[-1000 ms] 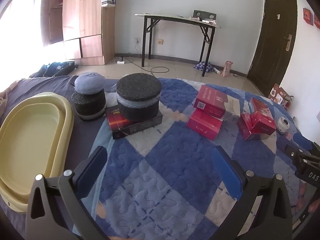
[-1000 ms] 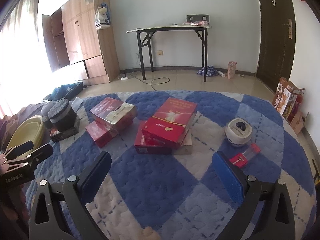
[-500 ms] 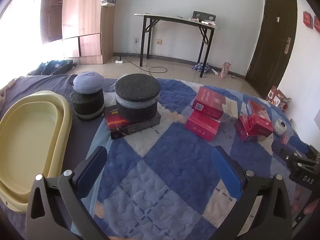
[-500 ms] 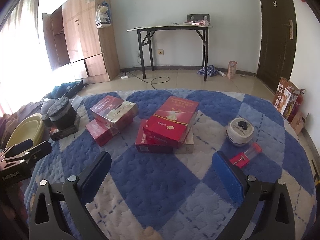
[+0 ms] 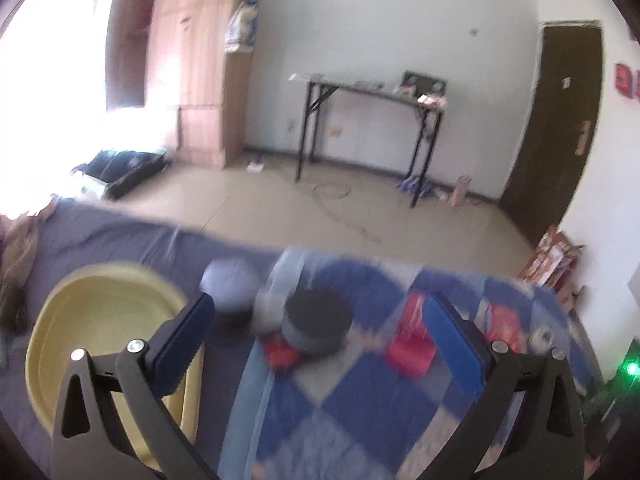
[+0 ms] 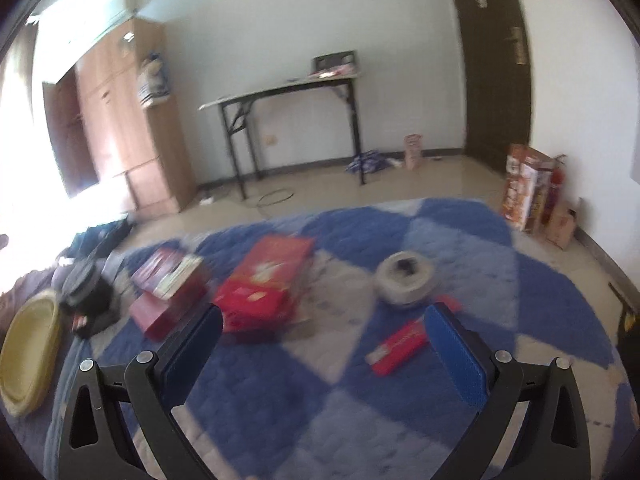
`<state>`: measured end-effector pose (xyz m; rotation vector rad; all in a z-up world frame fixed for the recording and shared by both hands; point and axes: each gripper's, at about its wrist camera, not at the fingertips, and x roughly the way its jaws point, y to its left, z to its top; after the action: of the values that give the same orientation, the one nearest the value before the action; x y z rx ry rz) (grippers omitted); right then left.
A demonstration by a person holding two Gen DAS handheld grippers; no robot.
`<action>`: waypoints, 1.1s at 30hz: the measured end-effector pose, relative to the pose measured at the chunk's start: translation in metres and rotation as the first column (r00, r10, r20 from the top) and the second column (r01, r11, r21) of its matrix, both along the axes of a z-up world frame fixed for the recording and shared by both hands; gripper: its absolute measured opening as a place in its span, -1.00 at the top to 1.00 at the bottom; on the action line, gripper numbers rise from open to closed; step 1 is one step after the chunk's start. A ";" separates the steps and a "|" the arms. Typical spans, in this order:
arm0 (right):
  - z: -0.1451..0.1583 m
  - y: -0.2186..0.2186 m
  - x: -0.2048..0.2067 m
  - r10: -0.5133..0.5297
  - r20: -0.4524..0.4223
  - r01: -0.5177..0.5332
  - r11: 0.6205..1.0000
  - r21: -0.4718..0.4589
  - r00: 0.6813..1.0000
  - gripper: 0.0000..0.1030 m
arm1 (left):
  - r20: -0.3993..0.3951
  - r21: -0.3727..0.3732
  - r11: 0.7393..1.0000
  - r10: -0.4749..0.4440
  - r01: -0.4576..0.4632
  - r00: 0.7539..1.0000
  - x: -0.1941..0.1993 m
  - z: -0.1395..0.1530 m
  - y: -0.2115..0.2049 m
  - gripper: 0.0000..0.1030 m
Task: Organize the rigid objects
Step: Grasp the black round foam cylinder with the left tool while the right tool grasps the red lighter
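Both tongs, left (image 5: 318,322) and right (image 6: 322,334), gape empty above the blue quilt (image 6: 540,264), probably poised to gather red boxes (image 6: 266,282) lying beside the yellow basin (image 6: 28,344).

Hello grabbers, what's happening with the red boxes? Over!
Left tool open, empty. Right tool open, empty. Red boxes untouched on blue quilt. Nothing blocking; picture blurry.

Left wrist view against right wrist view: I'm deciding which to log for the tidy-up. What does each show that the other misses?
Only the left wrist view shows the grey-lidded round container. Only the right shows the white round case, the small red packet and the large red box. Both share the yellow basin, the black round container and the blue quilt, with blur.
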<state>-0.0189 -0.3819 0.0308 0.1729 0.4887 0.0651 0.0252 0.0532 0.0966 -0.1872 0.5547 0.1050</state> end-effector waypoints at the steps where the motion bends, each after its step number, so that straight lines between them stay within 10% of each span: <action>1: 0.000 -0.006 0.000 -0.016 0.000 0.016 1.000 0.021 1.000 -0.99 | 0.002 -0.002 1.000 -0.009 0.009 1.000 0.005 0.000 0.003 -1.00; 14: 0.012 -0.023 0.030 0.164 -0.100 -0.164 0.986 0.008 0.981 -0.99 | -0.077 -0.089 0.994 -0.067 0.060 0.995 0.039 -0.060 0.041 -1.00; 20: 0.009 -0.087 0.046 -0.077 -0.153 0.063 0.993 -0.096 0.985 -0.99 | -0.106 -0.089 0.995 -0.044 0.034 0.993 0.049 -0.070 0.042 -1.00; 25: -0.016 -0.066 0.045 0.170 -0.105 -0.186 0.967 -0.175 0.980 -0.99 | -0.097 -0.107 0.992 -0.075 0.064 0.992 0.047 -0.070 0.043 -1.00; 33: -0.042 -0.067 0.067 0.246 -0.211 -0.286 0.941 -0.183 0.946 -0.99 | -0.095 -0.106 0.991 -0.087 0.077 0.992 0.046 -0.068 0.040 -1.00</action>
<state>0.0478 -0.4494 -0.0116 -0.0993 0.7000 0.2643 0.0708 0.0936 0.0285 -0.2600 0.6672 0.0060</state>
